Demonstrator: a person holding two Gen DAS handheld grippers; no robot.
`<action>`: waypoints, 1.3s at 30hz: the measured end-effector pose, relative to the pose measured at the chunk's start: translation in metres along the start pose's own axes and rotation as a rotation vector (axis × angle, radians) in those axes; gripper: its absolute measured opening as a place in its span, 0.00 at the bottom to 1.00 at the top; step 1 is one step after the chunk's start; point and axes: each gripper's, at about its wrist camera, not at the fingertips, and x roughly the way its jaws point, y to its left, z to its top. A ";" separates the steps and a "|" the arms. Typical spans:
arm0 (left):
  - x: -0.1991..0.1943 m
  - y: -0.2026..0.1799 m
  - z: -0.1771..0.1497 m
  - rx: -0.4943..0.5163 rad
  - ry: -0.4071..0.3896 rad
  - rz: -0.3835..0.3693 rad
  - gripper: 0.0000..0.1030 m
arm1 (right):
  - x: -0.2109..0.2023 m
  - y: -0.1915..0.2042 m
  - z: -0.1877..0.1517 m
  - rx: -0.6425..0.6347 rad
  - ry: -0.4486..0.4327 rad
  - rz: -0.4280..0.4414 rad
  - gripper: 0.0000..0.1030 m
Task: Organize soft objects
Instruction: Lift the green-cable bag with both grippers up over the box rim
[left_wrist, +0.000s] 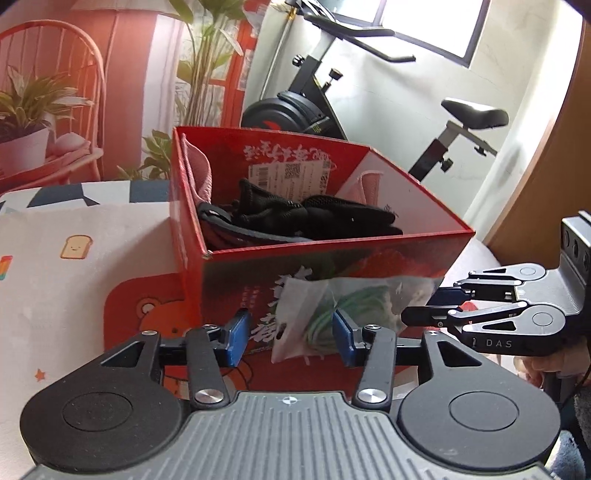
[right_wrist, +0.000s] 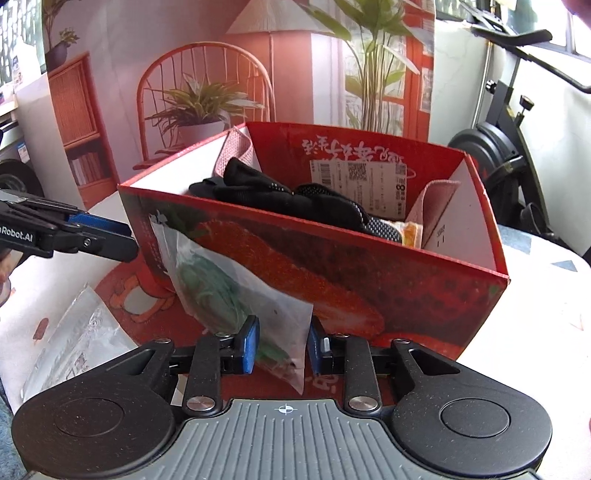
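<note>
A red cardboard box (left_wrist: 369, 266) (right_wrist: 406, 280) stands open on the table. It holds black gloves (left_wrist: 314, 218) (right_wrist: 295, 203) and pink cloth (left_wrist: 201, 173) (right_wrist: 236, 151). A clear plastic bag with green cord (left_wrist: 343, 314) (right_wrist: 229, 295) leans upright against the box's near wall. My left gripper (left_wrist: 290, 336) is open and empty; the bag's left part lies by its right finger. My right gripper (right_wrist: 282, 347) is open around the bag's lower corner, and it shows in the left wrist view (left_wrist: 424, 310) at the bag's right end.
A flat clear plastic packet (right_wrist: 74, 343) lies on the cartoon-print tablecloth (left_wrist: 74, 266) left of the box. An exercise bike (left_wrist: 332, 107) stands behind the table. My left gripper (right_wrist: 99, 236) shows at the left in the right wrist view.
</note>
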 end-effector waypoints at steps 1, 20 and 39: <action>0.004 0.000 -0.001 0.006 0.009 0.000 0.49 | 0.001 -0.001 -0.002 -0.002 0.003 0.003 0.24; 0.032 -0.011 -0.014 0.079 0.033 -0.012 0.50 | 0.008 0.016 0.003 -0.171 -0.029 0.040 0.06; -0.017 -0.009 0.000 0.040 -0.107 -0.017 0.34 | -0.031 0.035 0.031 -0.190 -0.170 0.049 0.06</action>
